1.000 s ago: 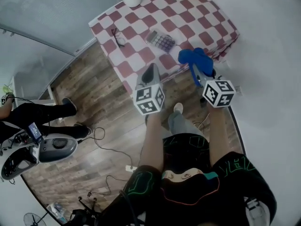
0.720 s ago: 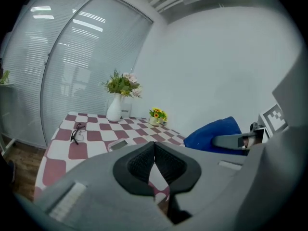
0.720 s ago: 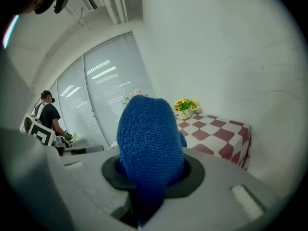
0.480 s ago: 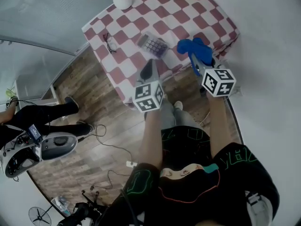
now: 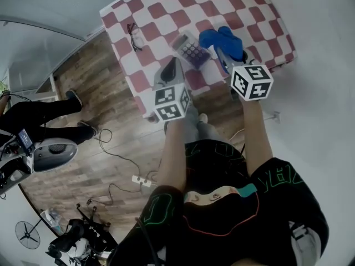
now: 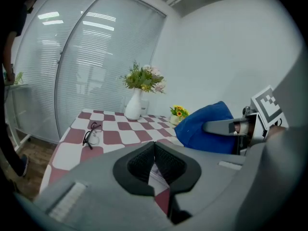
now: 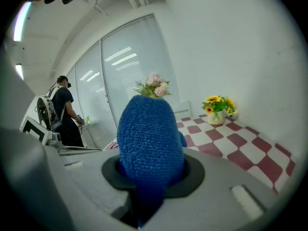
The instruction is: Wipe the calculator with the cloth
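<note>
The grey calculator (image 5: 190, 50) lies on the red-and-white checked table (image 5: 244, 15) near its front edge. My right gripper (image 5: 226, 53) is shut on a blue cloth (image 5: 219, 40), which hangs just right of the calculator. In the right gripper view the cloth (image 7: 150, 138) bulges up between the jaws and hides their tips (image 7: 149, 179). My left gripper (image 5: 171, 70) is shut with nothing in it, over the table edge just front-left of the calculator. In the left gripper view its jaws (image 6: 154, 150) meet, with the cloth (image 6: 204, 129) at the right. Neither gripper view shows the calculator.
Glasses (image 5: 135, 36) lie on the table's left part. A white vase (image 6: 133, 107) with flowers and a small pot of sunflowers (image 7: 217, 110) stand at the back. A person (image 7: 65, 112) with equipment stands on the wooden floor to the left, where cables (image 5: 119, 165) lie.
Both grippers have moved forward over the table. The blue cloth has gone from the table's front edge to just beside the calculator. The left gripper's tip now reaches the table.
</note>
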Demonstrator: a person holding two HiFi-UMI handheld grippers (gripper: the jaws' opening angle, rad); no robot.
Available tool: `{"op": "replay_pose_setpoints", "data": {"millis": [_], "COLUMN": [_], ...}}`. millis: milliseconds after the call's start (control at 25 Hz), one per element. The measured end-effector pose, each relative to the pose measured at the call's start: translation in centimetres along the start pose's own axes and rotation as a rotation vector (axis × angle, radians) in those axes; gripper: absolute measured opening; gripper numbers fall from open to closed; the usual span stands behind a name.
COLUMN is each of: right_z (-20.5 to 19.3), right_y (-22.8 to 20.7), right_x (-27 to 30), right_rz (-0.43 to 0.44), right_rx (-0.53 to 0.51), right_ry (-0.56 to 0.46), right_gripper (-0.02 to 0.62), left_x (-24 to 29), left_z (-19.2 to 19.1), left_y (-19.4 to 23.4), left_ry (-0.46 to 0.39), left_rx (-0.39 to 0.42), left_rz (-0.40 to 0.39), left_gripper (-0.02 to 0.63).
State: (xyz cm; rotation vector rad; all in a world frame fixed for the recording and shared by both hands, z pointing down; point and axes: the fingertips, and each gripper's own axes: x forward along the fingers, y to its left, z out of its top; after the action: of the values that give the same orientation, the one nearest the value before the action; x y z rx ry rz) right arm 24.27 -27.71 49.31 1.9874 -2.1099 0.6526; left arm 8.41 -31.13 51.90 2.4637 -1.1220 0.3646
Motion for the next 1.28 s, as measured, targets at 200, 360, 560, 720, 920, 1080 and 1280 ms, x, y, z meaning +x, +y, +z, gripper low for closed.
{"op": "replay_pose_setpoints", "data": {"millis": [200,360,560,720,920,1080,1280], "right_z": [1.4,2.0,0.6,-1.1,-4.5,-6.2,-8.2], "right_y": [1.0,1.9,3.6,5.8,8.4,9.7,10.1], "right_x": [4.3,7.5,10.8,12.9,13.8,13.6,11.9], "right_rz": [0.042,0.070,0.115,0.147,0.259,0.359,0.502], "right_rx": [-0.090,-0.189,-0.427,-0.526,-0.654,-0.717,-0.748], "right_ry": [0.040,0.085,0.180,0.223,0.310,0.325,0.313], "right_gripper": [0.109,0.109,0.109,0.110,0.110,0.114,0.115], "left_x": [1.9,3.0,3.6,4.0,2.9,2.2,1.0], "left_z": [0.3,0.6,0.1,-0.4,-0.5,-0.8,-1.9], "left_y": [2.3,4.1,5.7,6.8,8.6,9.3,8.0], "left_ry": [0.009,0.013,0.010,0.013,0.002,-0.008,-0.015], "left_rx": [-0.033,-0.057,-0.138,-0.145,-0.186,-0.222,-0.236], "left_rz": [0.025,0.039,0.069,0.063,0.116,0.159,0.216], "left_gripper": [0.011,0.011,0.011,0.011,0.011,0.011,0.011]}}
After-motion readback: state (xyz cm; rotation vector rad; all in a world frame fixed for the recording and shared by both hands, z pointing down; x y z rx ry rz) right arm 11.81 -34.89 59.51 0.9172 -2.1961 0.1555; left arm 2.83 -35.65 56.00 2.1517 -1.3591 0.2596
